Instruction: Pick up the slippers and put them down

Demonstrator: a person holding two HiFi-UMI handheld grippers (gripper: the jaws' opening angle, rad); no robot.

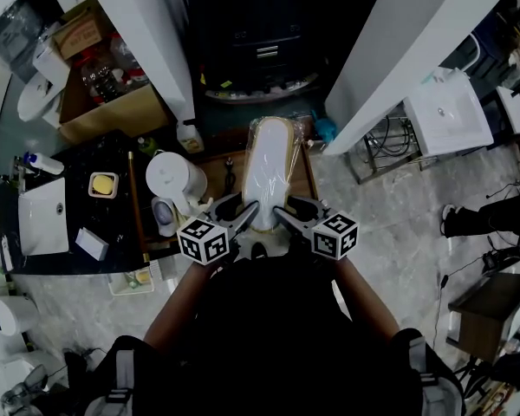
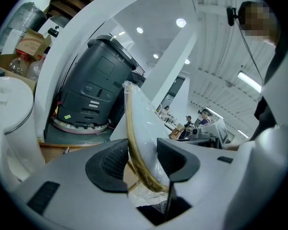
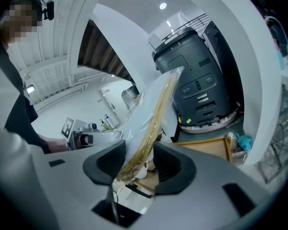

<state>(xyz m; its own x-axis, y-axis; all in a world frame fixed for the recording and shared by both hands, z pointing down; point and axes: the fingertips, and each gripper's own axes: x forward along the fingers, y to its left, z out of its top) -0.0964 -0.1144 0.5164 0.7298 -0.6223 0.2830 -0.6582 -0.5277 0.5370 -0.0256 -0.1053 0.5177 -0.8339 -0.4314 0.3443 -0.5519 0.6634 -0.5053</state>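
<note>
1. Left claw (image 2: 142, 160): narrowed onto the near end of the slippers (image 1: 270, 170), a flat pair in clear wrap, just right of the white kettle (image 1: 175, 180).
2. Right claw (image 3: 136, 163): gripping the same end, opposite edge.
3. Slippers: pick-up looks done, setting down remains. The long axis runs away from the holder, the far end reaching beyond the kettle.

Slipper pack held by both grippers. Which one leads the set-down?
Right, marginally. The left gripper and right gripper both clamp the slipper pack at its near end, but a white kettle stands close on the left; the right side looks freer.
</note>
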